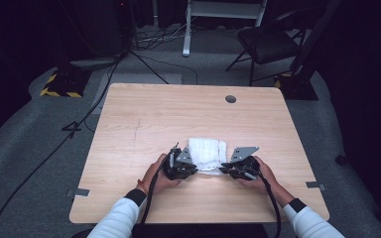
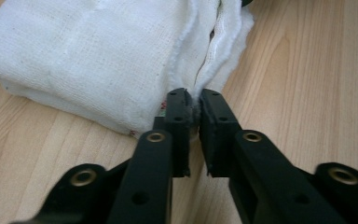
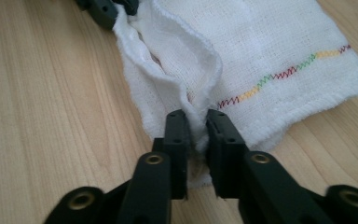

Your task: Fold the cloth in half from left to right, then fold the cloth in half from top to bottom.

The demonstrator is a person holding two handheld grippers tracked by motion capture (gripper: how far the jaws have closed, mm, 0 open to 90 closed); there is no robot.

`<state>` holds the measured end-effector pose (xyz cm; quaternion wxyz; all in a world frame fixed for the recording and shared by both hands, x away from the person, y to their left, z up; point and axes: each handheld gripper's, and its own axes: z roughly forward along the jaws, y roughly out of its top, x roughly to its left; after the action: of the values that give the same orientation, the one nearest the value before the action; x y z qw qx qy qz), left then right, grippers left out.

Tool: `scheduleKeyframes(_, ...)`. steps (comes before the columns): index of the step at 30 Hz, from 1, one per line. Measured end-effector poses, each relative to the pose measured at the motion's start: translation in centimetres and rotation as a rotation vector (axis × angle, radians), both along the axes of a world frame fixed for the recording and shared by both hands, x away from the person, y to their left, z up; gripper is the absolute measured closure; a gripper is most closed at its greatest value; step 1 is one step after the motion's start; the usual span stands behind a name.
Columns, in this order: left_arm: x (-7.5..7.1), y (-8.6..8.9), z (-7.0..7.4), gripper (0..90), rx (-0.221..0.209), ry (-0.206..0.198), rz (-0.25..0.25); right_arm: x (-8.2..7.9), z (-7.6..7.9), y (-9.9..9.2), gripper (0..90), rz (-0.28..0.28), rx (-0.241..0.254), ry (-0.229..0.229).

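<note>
Left tongs are nipped onto the near edge of the white cloth — in the left gripper view the two black jaws stand almost together, with a thin fold of hem pinched between their tips. Right tongs have the same sort of hold at the other end: in the right gripper view the jaws are nearly closed, a ruffled lip of fabric squeezed between them, and a zigzag line of coloured stitching runs across the cloth just beyond. From the high view, the folded cloth lies on the wooden counter, a little toward the person's side of the middle, with the left tongs at its near left corner and the right tongs at its near right corner — both hands low over the wood. The cloth's near edge is bunched up between the two grips, while its far part lies flat on the counter.
</note>
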<state>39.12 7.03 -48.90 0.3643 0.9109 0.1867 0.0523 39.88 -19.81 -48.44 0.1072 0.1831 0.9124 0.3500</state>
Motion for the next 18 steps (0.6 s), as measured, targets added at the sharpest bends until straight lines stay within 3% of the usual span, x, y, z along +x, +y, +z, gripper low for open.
scheduleKeyframes(1, -0.2, -0.2, 0.1, 67.4, -0.004, 0.019, -0.002, -0.1, 0.1, 0.0, 70.1, -0.001, -0.005, -0.003)
scheduleKeyframes(3, -0.5, -0.4, 0.6, 58.3, 0.022, 0.011, -0.001, -0.4, 0.2, 0.1, 64.4, -0.001, -0.006, -0.003)
scheduleKeyframes(5, -0.6, -0.2, 1.0, 49.7, -0.008, 0.019, 0.024, -0.6, 0.3, 0.0, 58.6, -0.001, -0.008, -0.005)
scheduleKeyframes(8, -0.6, 0.1, 1.5, 39.2, -0.008, 0.004, 0.052, -0.8, 0.9, -0.2, 52.8, -0.006, -0.002, -0.015)
scheduleKeyframes(11, -0.8, 0.6, 2.1, 35.1, -0.014, -0.016, 0.073, -0.8, 1.5, -0.4, 47.3, -0.018, 0.006, -0.027)
scheduleKeyframes(18, -1.0, 1.9, 3.3, 28.0, -0.012, -0.054, 0.123, -0.8, 2.2, -0.8, 37.7, -0.051, -0.027, -0.025)
